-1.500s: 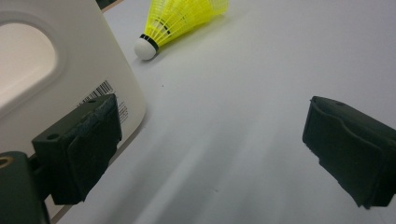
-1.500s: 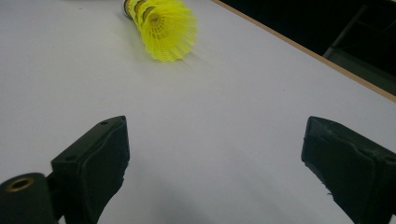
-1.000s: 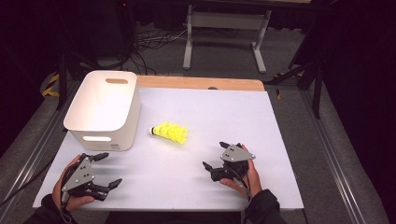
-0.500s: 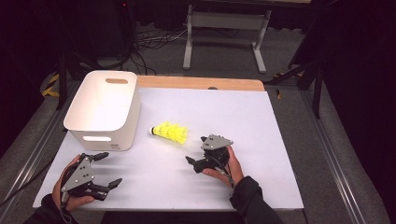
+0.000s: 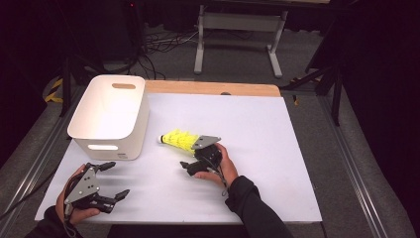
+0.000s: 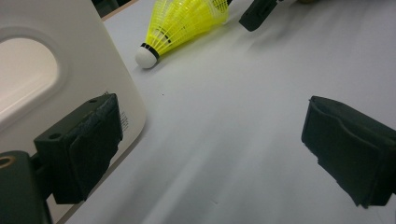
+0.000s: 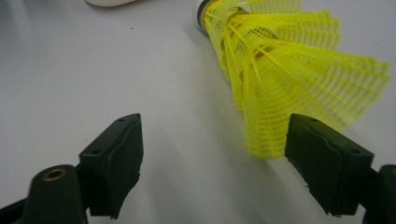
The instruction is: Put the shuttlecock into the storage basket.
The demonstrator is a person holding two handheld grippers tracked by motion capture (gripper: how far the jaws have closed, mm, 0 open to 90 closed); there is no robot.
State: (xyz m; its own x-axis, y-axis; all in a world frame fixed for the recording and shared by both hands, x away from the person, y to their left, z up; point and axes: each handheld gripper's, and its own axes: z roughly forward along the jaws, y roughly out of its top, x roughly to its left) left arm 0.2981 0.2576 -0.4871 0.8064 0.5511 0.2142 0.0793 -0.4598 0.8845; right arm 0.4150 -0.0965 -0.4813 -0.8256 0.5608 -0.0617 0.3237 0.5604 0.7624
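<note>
A yellow shuttlecock (image 5: 179, 140) with a white cork tip lies on its side on the white table top (image 5: 267, 148), just right of the white bin (image 5: 115, 145). My right gripper (image 5: 191, 158) sits at the shuttlecock's skirt end. In the right gripper view the right gripper (image 7: 212, 128) is open and its jaws have just been closing a little. The skirt (image 7: 289, 70) lies ahead, its rim beside the right-hand jaw, not pressed. My left gripper (image 5: 115, 180) rests open near the front left, nothing between its jaws (image 6: 210, 126). It faces the shuttlecock (image 6: 184, 21).
The white bin (image 6: 70, 28) with handle slots stands at the table's left, close to the left gripper's left-hand jaw. A wooden strip (image 5: 213, 88) runs along the table's far edge. Dark floor, cables and a metal stand lie beyond.
My right gripper has moved left across the table up to the shuttlecock's skirt. The left gripper has stayed where it was.
</note>
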